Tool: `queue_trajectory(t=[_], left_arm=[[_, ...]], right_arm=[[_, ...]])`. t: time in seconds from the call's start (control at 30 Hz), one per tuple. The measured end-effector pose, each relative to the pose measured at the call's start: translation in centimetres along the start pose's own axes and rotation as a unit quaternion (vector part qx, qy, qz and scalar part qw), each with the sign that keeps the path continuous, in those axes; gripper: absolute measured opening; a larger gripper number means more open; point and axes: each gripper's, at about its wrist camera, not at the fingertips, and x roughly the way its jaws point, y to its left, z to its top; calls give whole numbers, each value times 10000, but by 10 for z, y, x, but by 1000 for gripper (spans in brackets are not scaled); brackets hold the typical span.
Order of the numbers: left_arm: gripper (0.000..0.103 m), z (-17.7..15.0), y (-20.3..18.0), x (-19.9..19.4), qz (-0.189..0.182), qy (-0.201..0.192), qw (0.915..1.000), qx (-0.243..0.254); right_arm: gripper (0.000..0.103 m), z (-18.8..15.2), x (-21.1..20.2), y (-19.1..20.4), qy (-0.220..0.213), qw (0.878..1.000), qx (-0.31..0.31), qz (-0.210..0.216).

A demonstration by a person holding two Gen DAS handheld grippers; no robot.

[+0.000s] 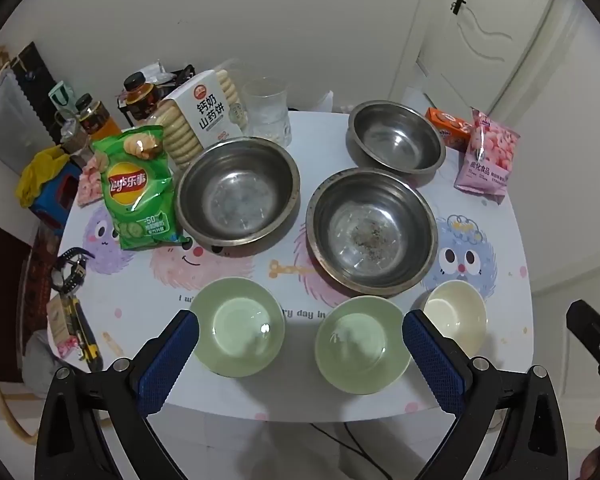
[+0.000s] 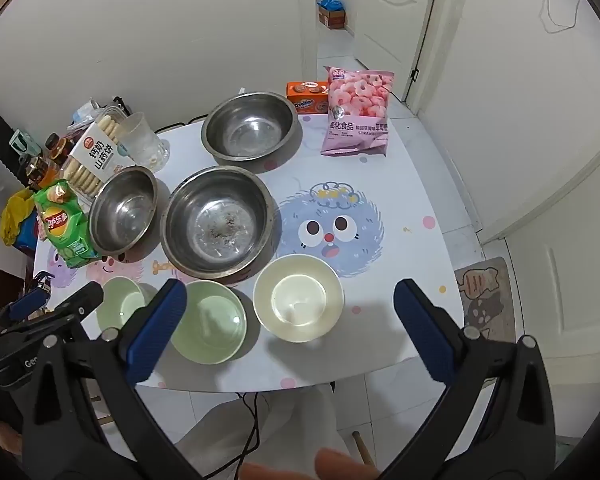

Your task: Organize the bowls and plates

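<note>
While you hold both claws spread wide and empty above the near edge of the table (image 2: 400,216), the stock reads as follows, placed from the large steel bowl (image 2: 220,220) at centre. Left claw (image 1: 300,344); right claw (image 2: 290,320).
- Steel bowl (image 2: 124,210): just left of it.
- Steel bowl (image 2: 250,126): behind it.
- Green bowl (image 2: 208,326): just in front.
- Green bowl (image 2: 120,304): in front, to the left.
- Cream bowl (image 2: 298,298): in front, to the right.
- Green chip bag (image 2: 66,228): far left.
- Pink snack bag (image 2: 358,112): behind, to the right.
</note>
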Motion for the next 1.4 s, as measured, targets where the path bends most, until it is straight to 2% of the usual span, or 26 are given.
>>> queue_trajectory(t=[0.3, 1.4], left_arm=[[103, -7, -16, 2, 72, -69, 9999, 64], [103, -3, -8, 5, 68, 6, 9999, 98]], right_arm=[[103, -2, -1, -9, -10, 9999, 84, 84], [103, 2, 2, -4, 40, 10000, 43, 1]])
